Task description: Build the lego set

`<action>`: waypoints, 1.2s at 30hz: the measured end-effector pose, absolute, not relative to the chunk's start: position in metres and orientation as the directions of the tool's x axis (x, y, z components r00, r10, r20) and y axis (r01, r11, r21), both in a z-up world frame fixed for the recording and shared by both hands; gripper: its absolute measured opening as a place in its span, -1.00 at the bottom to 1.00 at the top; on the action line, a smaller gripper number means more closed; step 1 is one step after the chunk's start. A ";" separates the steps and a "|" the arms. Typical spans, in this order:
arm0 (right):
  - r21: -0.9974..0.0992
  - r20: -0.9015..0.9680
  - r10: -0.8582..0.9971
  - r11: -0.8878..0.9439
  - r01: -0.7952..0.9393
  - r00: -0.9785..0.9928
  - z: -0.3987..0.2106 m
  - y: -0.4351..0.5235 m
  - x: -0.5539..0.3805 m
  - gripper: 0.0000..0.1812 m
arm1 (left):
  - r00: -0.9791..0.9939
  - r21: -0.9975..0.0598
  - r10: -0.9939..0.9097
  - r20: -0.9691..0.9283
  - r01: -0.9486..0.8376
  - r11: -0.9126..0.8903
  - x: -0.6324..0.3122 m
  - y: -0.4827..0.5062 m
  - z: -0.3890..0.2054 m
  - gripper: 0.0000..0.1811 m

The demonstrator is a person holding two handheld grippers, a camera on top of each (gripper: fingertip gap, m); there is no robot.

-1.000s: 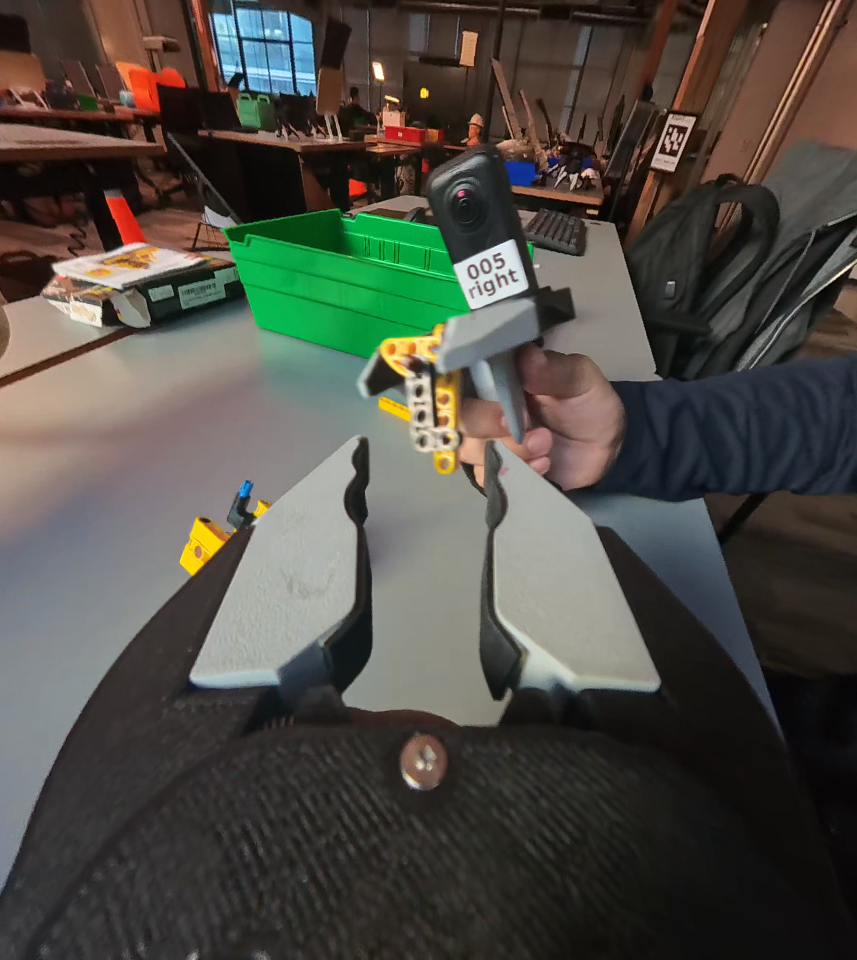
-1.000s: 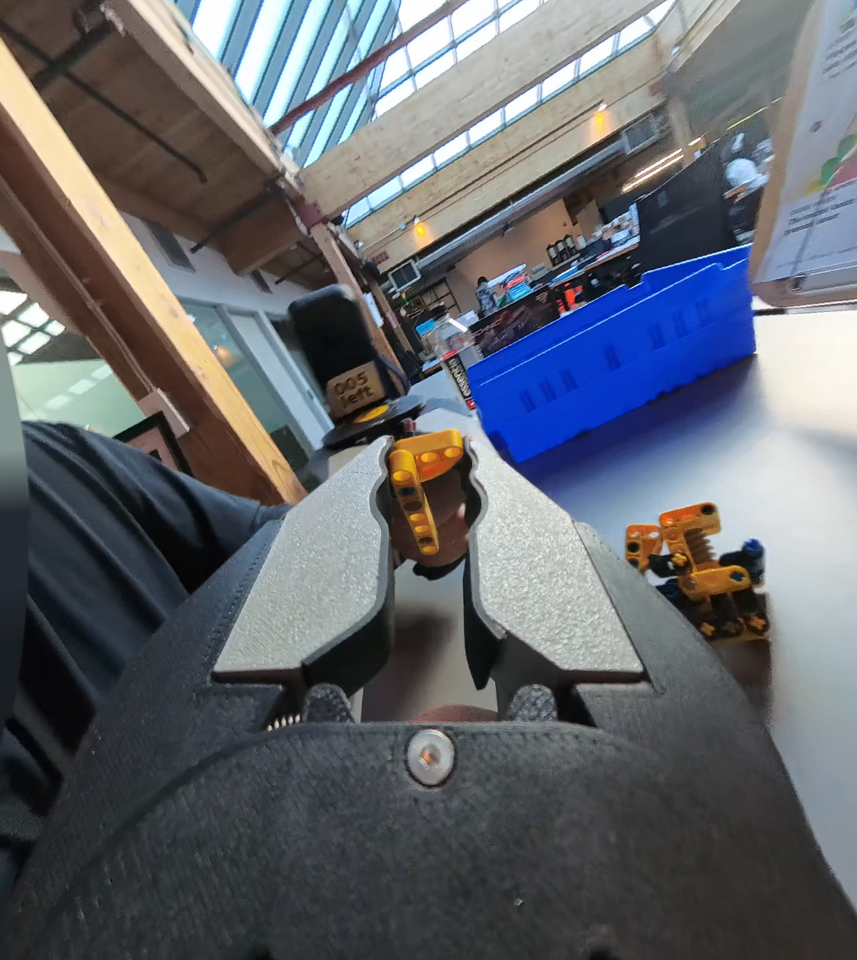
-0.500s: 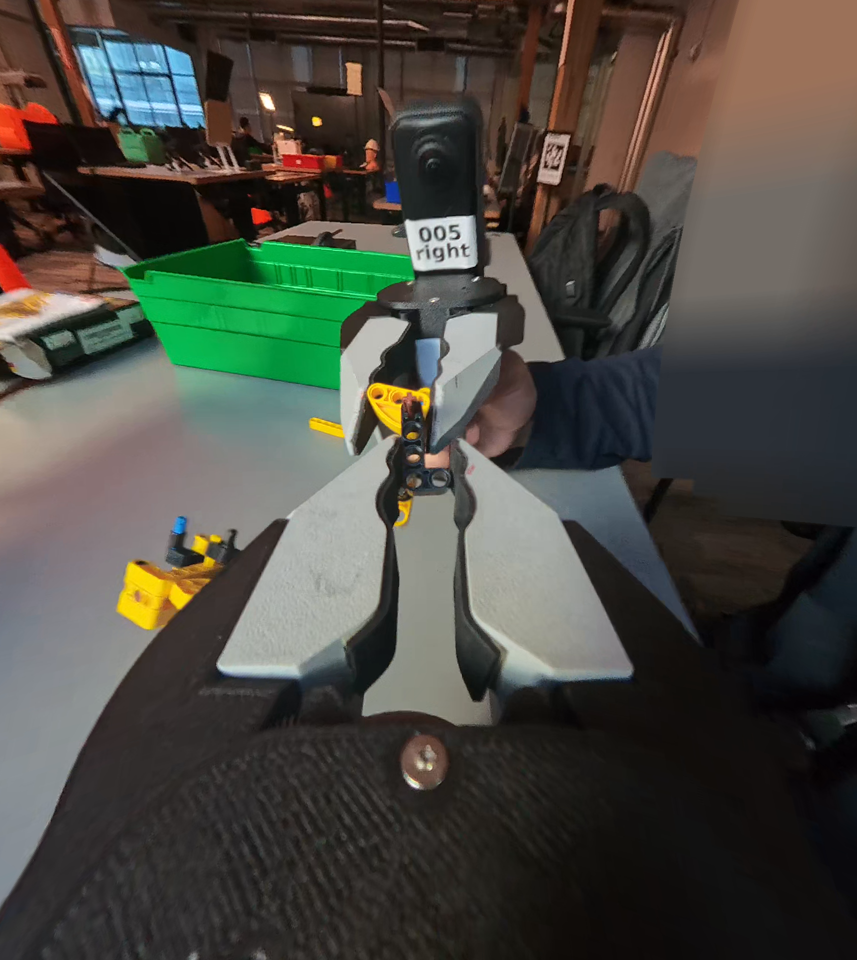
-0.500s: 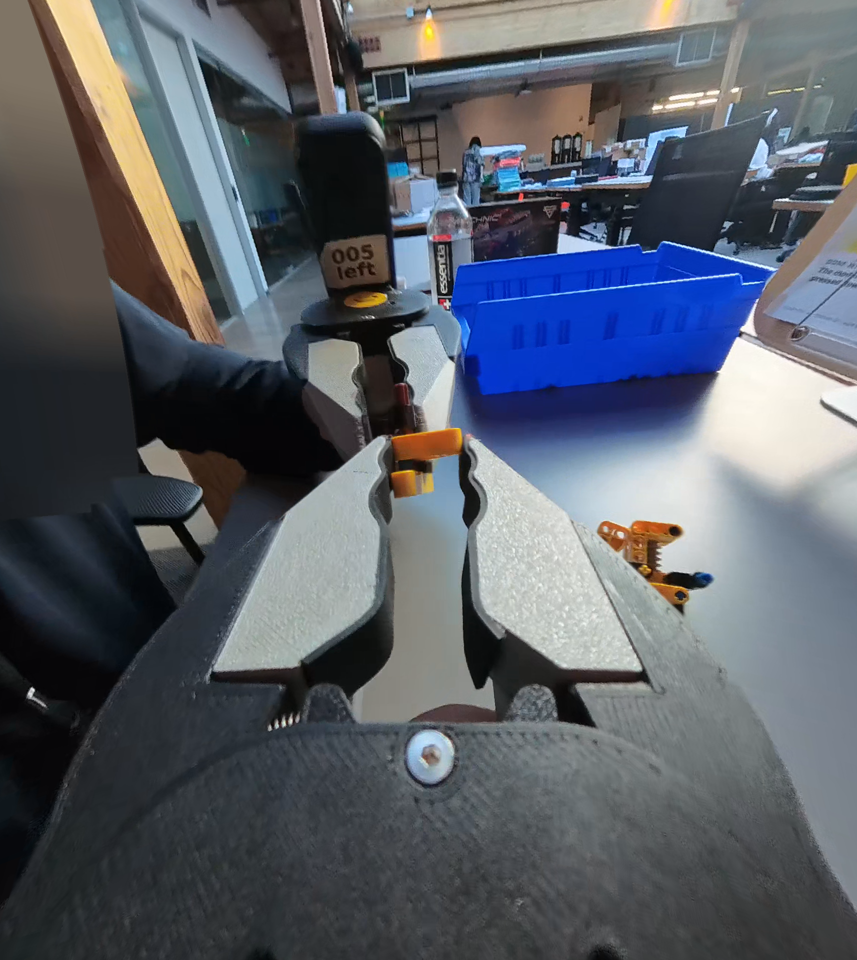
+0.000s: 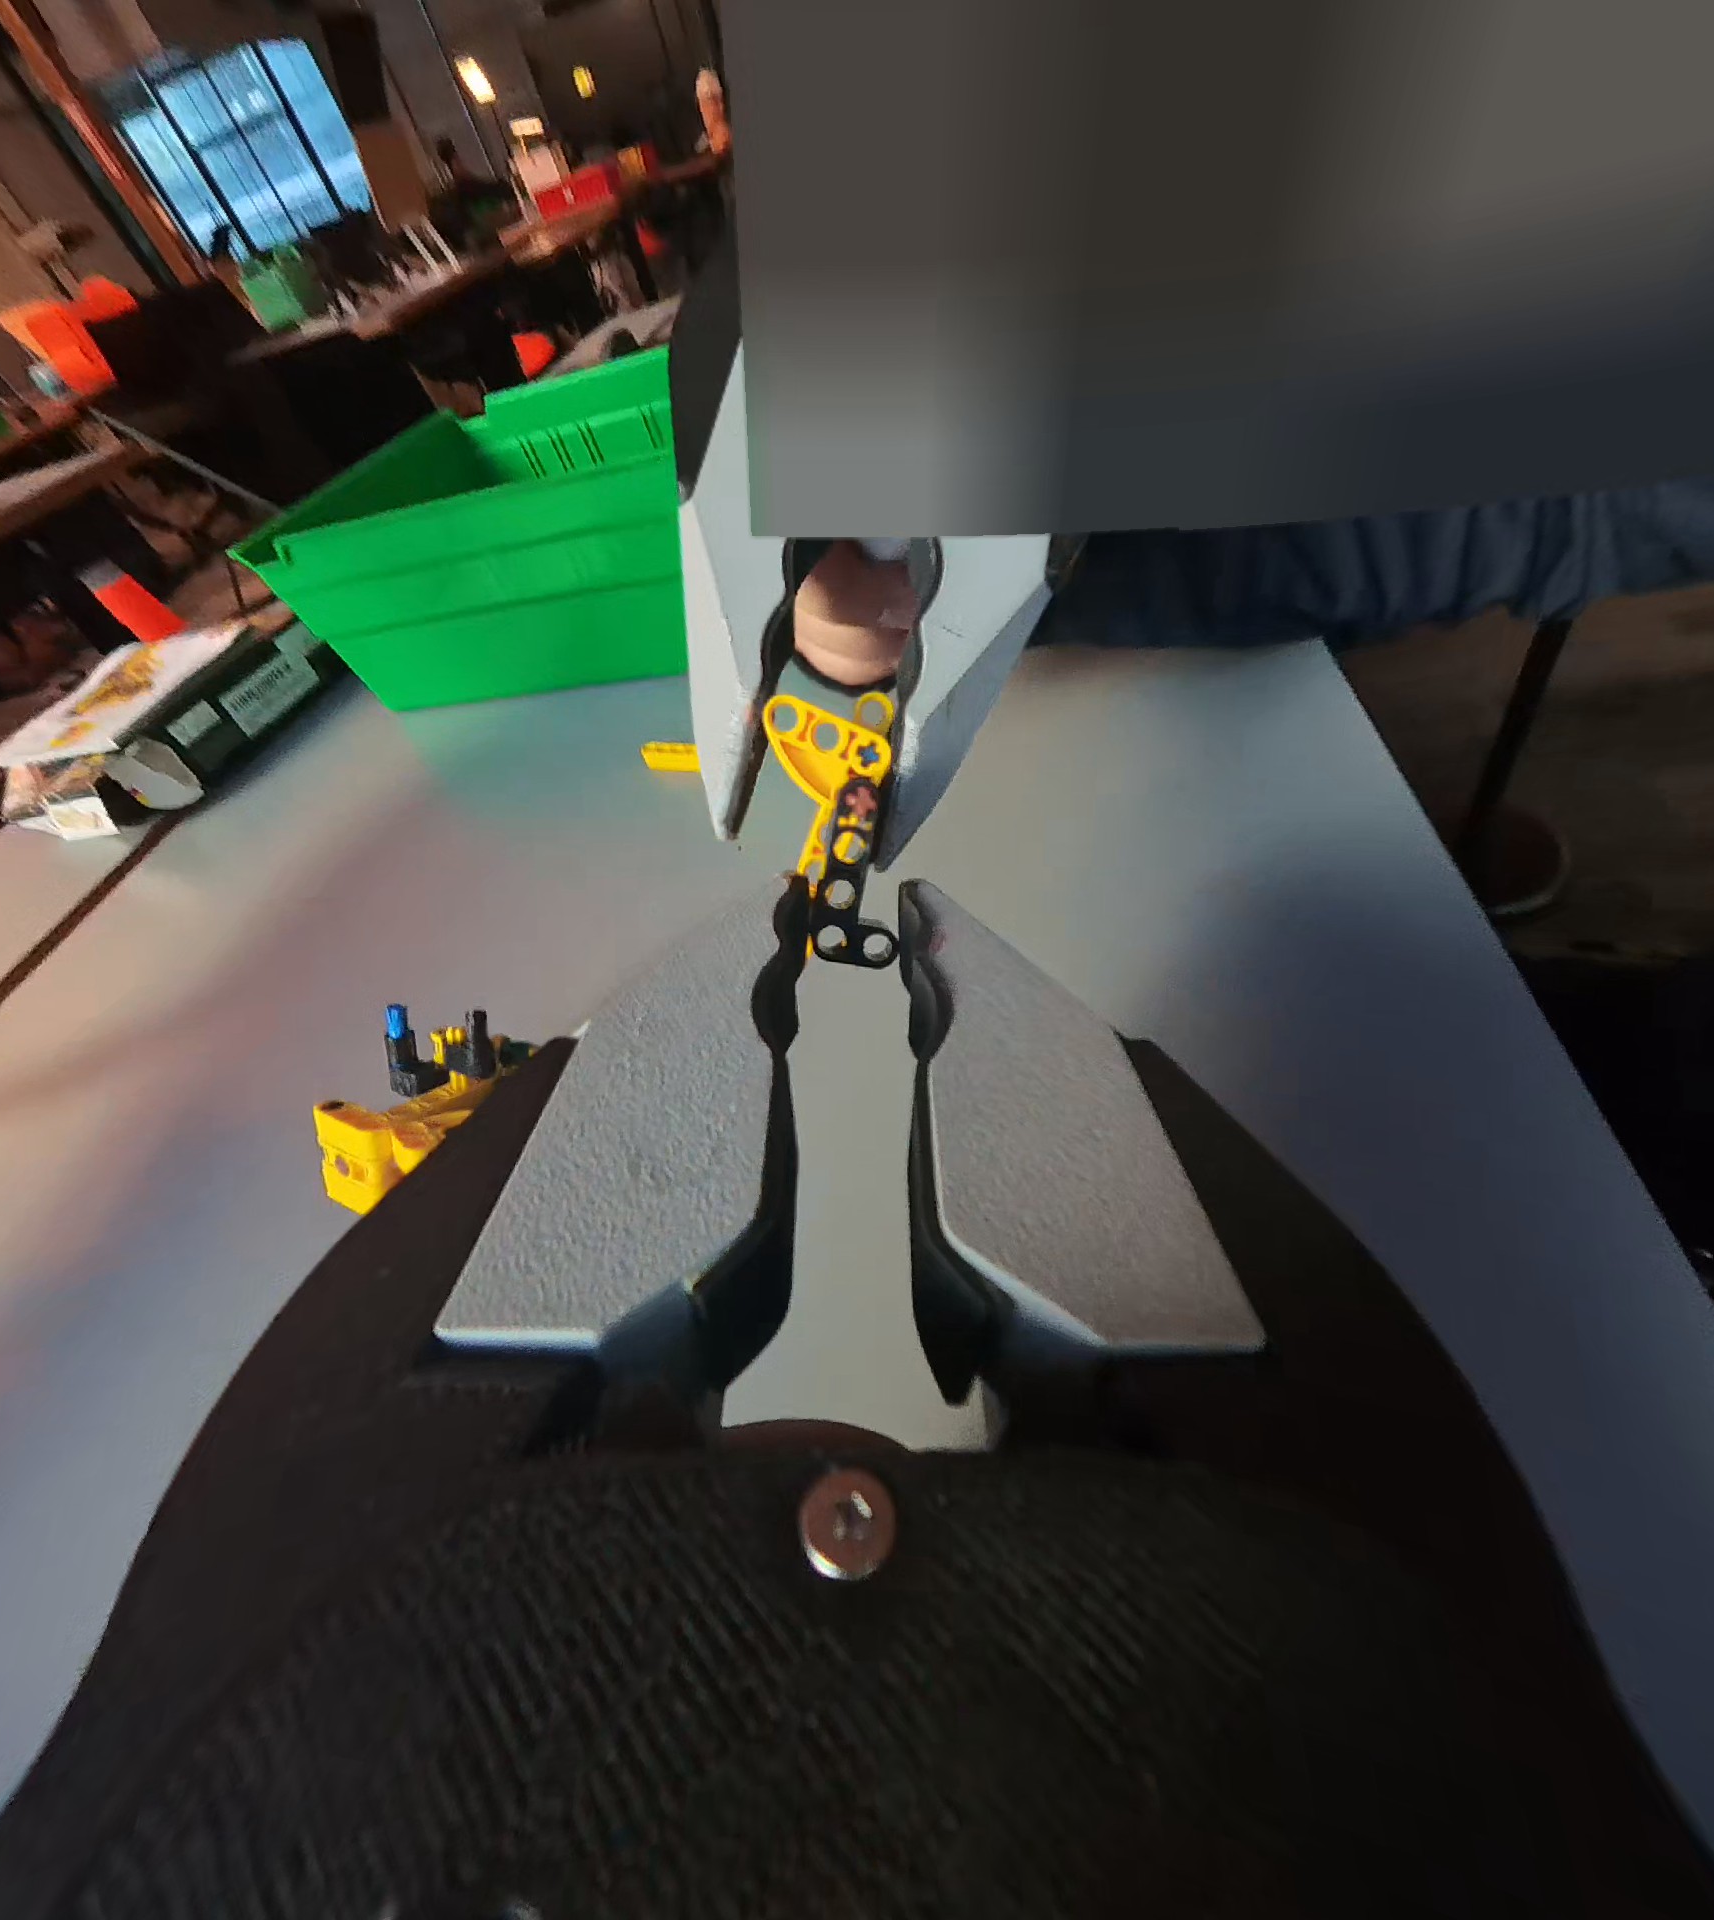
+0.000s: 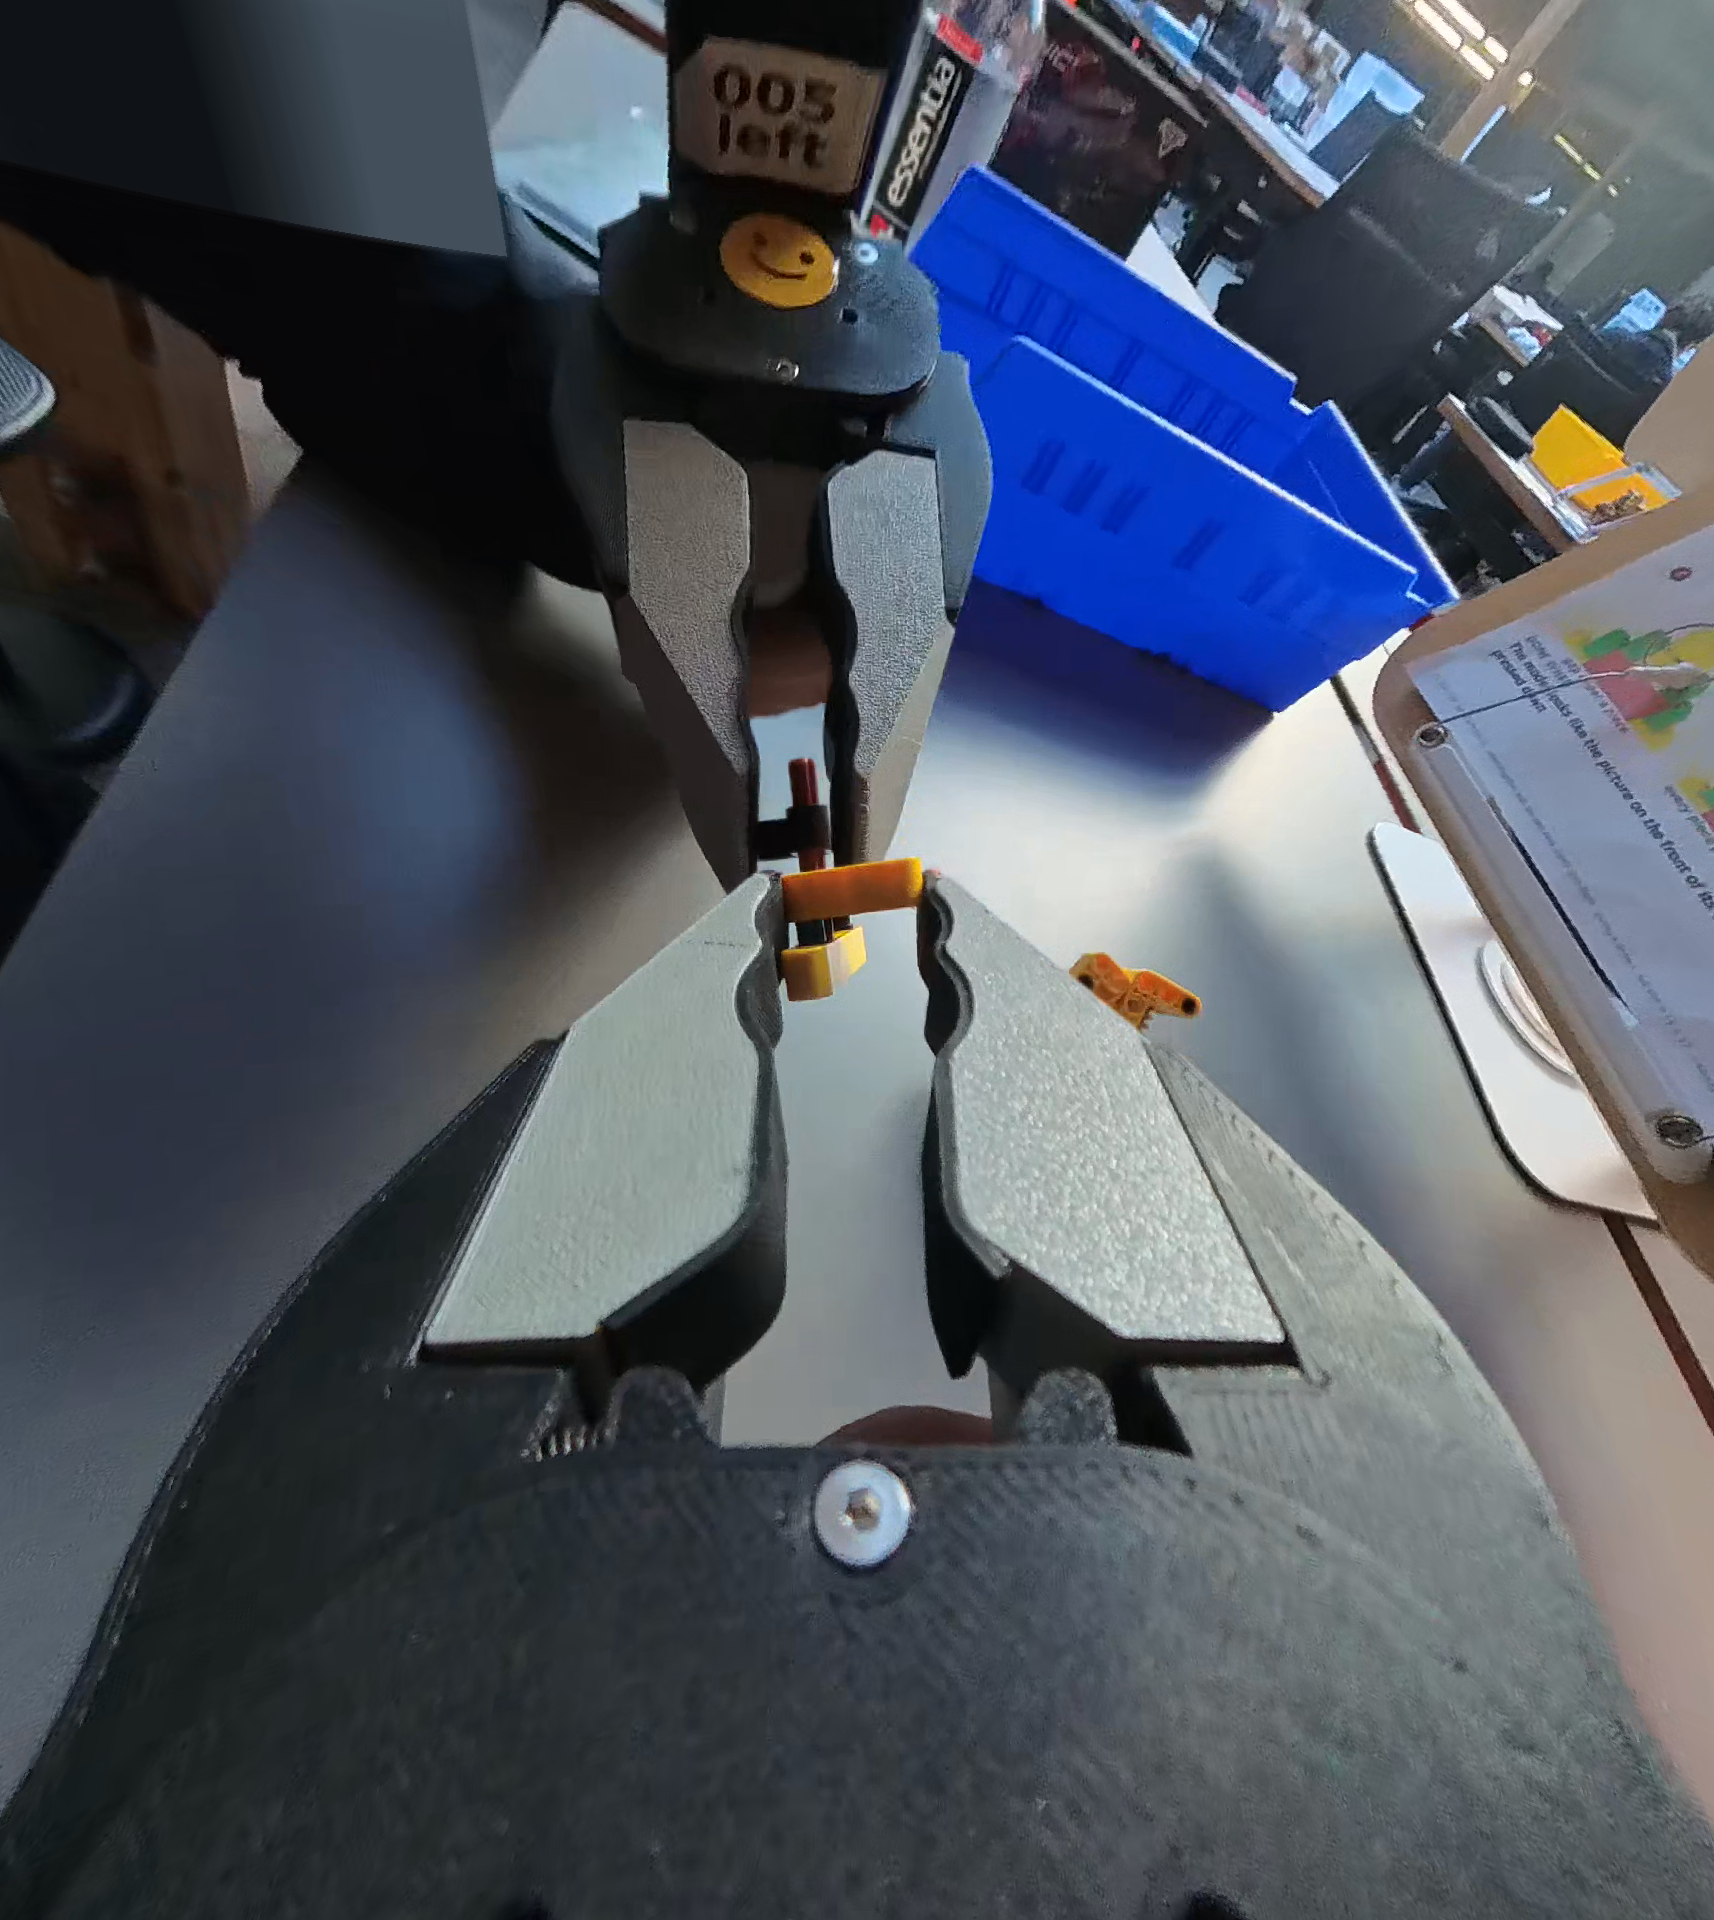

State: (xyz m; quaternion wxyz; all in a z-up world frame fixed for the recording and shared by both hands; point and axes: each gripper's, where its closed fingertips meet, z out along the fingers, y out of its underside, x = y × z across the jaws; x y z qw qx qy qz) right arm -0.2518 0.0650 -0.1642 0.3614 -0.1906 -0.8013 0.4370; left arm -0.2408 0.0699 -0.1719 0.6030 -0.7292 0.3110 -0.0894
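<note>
My right gripper (image 6: pixel 853 899) is shut on a yellow lego piece (image 6: pixel 848 883), held just above the grey table (image 5: pixel 1196 935). A black L-shaped beam (image 5: pixel 848 914) with a red axle (image 6: pixel 803 795) hangs off that piece. My left gripper (image 5: pixel 851 909) faces the right one tip to tip and is shut on the black beam's lower end. In the left wrist view the right gripper (image 5: pixel 809 847) holds the yellow piece (image 5: pixel 822 743) from above. In the right wrist view the left gripper (image 6: pixel 801 842) stands right behind the yellow piece. A partial yellow and black build (image 5: pixel 406 1101) lies on the table; it also shows in the right wrist view (image 6: pixel 1133 982).
A green bin (image 5: pixel 479 582) stands at the back, with a small yellow piece (image 5: pixel 671 755) in front of it and a box with a booklet (image 5: pixel 157 717) to its left. A blue bin (image 6: pixel 1175 520), a water bottle (image 6: pixel 936 125) and an instruction board (image 6: pixel 1663 831) stand on the other side.
The two grippers came together from apart until their tips meet. My left gripper went from wide open to closed around the black beam. Both views tilted down toward the table.
</note>
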 end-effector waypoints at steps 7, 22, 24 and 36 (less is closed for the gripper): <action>-0.690 0.543 0.553 0.723 0.041 -0.632 -0.190 0.072 -0.255 -0.76 | 0.715 -0.783 -0.519 -0.469 -0.609 -0.131 -0.247 0.075 -0.198 -0.86; -0.639 0.601 0.593 0.759 0.123 -0.535 -0.210 0.088 -0.265 -0.76 | 0.751 -0.847 -0.464 -0.471 -0.532 -0.002 -0.241 0.074 -0.184 -0.96; -0.642 0.625 0.577 0.763 0.075 -0.526 -0.205 0.088 -0.265 -0.76 | 0.759 -0.845 -0.475 -0.446 -0.531 -0.054 -0.247 0.074 -0.191 -0.96; -0.725 0.471 0.616 0.678 0.120 -0.631 -0.217 0.078 -0.263 -0.69 | 0.692 -0.703 -0.459 -0.557 -0.687 -0.184 -0.253 0.081 -0.221 -0.96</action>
